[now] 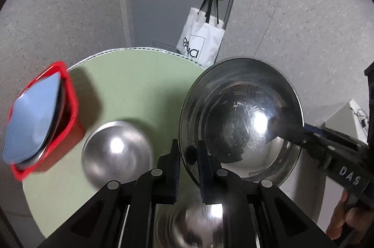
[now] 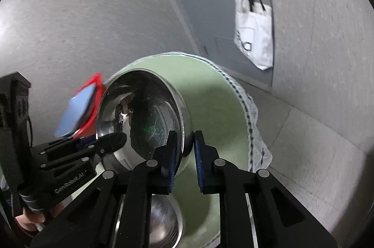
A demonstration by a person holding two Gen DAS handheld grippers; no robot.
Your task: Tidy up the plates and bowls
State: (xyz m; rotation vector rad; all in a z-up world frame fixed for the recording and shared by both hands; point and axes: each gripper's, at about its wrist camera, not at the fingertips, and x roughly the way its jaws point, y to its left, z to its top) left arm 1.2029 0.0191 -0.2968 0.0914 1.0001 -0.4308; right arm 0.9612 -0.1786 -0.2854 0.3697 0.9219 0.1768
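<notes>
A large steel bowl (image 1: 243,117) is held tilted above the green round table (image 1: 140,84), its inside facing both cameras. My left gripper (image 1: 188,152) is shut on its near rim. My right gripper (image 2: 183,145) is shut on the opposite rim; the bowl also shows in the right wrist view (image 2: 145,117). A smaller steel bowl (image 1: 116,152) lies upside down on the table. Another steel bowl (image 1: 194,224) lies below my left gripper, blurred. A red rack (image 1: 70,112) at the table's left holds a blue plate (image 1: 32,121) on edge with a dark plate behind it.
A white tote bag (image 1: 203,40) hangs from a door handle behind the table. Grey walls surround the table. The tablecloth's patterned edge (image 2: 245,107) hangs over the far right side. The red rack with the blue plate also shows in the right wrist view (image 2: 93,93).
</notes>
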